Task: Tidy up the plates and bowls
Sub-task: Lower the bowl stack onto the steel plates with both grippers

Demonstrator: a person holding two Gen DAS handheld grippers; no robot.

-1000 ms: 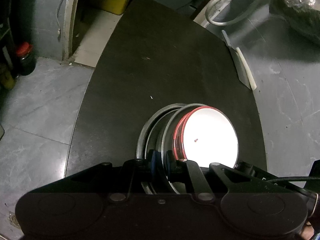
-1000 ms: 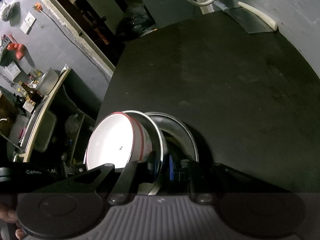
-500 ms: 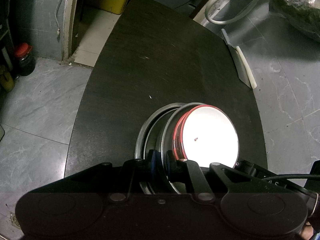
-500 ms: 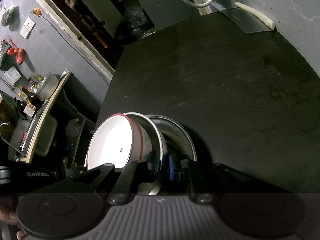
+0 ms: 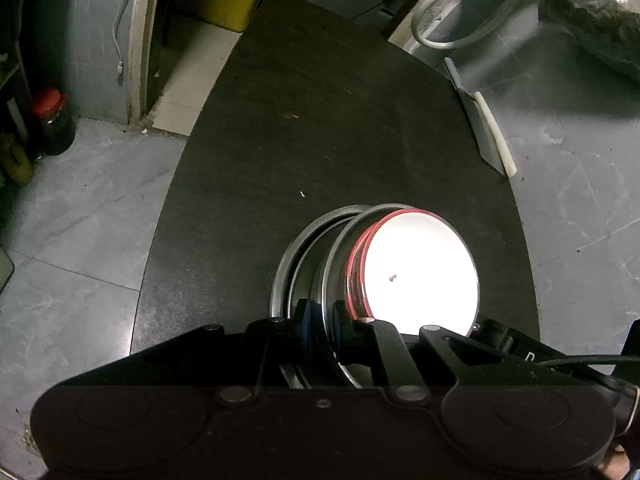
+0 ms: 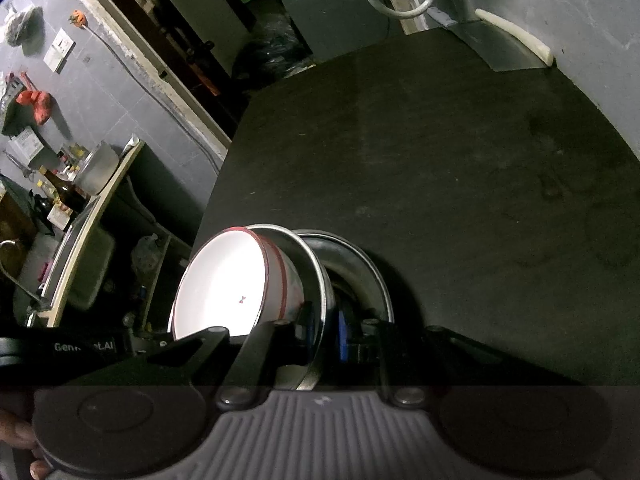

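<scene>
Both claws, the left claw (image 5: 322, 316) and right claw (image 6: 324, 328), are clenched on opposite rims of a round steel plate (image 5: 340, 248) carrying a red-rimmed white bowl (image 5: 420, 276), over the dark worktop's (image 5: 320, 120) 6 o'clock edge, mid-carry; next comes a level set-down.

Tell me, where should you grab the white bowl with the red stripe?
Grip the white bowl by its thin red rim, one finger inside, one outside. It sits nested in the steel plates, so only its rim is free, probably best approached from above.
</scene>
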